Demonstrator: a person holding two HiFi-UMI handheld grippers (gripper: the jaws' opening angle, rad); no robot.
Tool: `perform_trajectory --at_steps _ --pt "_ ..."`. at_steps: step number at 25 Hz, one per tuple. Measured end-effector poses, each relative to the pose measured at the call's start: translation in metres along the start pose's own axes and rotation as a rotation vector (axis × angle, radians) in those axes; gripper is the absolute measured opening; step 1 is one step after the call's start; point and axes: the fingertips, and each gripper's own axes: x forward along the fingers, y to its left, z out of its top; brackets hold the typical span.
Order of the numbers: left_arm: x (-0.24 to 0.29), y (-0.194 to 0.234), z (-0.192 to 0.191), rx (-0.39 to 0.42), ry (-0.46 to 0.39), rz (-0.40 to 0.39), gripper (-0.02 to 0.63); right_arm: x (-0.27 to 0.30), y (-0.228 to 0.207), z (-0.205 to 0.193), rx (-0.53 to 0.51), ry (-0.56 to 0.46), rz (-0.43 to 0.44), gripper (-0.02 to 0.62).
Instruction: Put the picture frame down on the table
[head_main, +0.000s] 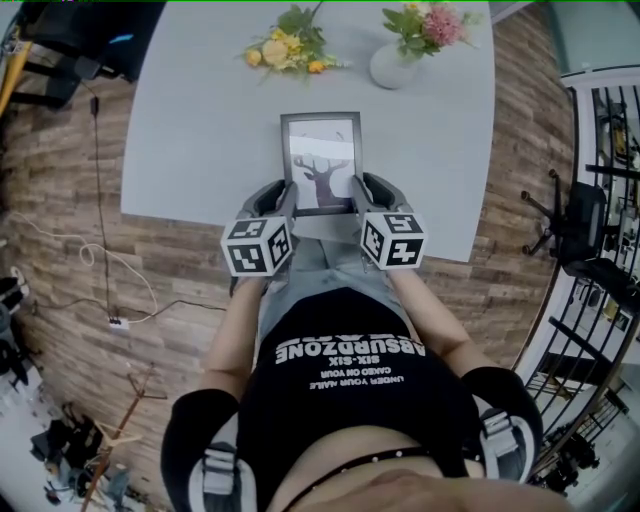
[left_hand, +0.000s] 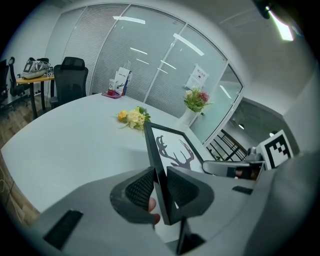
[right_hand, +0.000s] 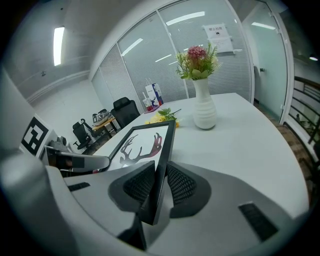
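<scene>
A black picture frame (head_main: 322, 160) with a deer-antler print is held over the near part of the pale grey table (head_main: 200, 130). My left gripper (head_main: 284, 208) is shut on the frame's left edge (left_hand: 156, 165). My right gripper (head_main: 362, 205) is shut on its right edge (right_hand: 162, 170). In both gripper views the frame (left_hand: 172, 150) (right_hand: 142, 145) stands edge-on between the jaws, which press on both of its faces. Whether its underside touches the table is hidden.
A bunch of yellow flowers (head_main: 288, 48) lies at the table's far side, and a white vase (head_main: 392, 64) with pink flowers stands to its right. Black office chairs (left_hand: 70, 80) stand beyond the table. A railing (head_main: 600, 200) runs along the right.
</scene>
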Motion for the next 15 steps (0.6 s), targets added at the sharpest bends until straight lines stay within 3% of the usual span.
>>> perform_trajectory --at_steps 15 --pt "0.019 0.017 -0.012 -0.014 0.057 0.021 0.091 0.023 -0.005 -0.012 -0.003 0.055 -0.008 0.091"
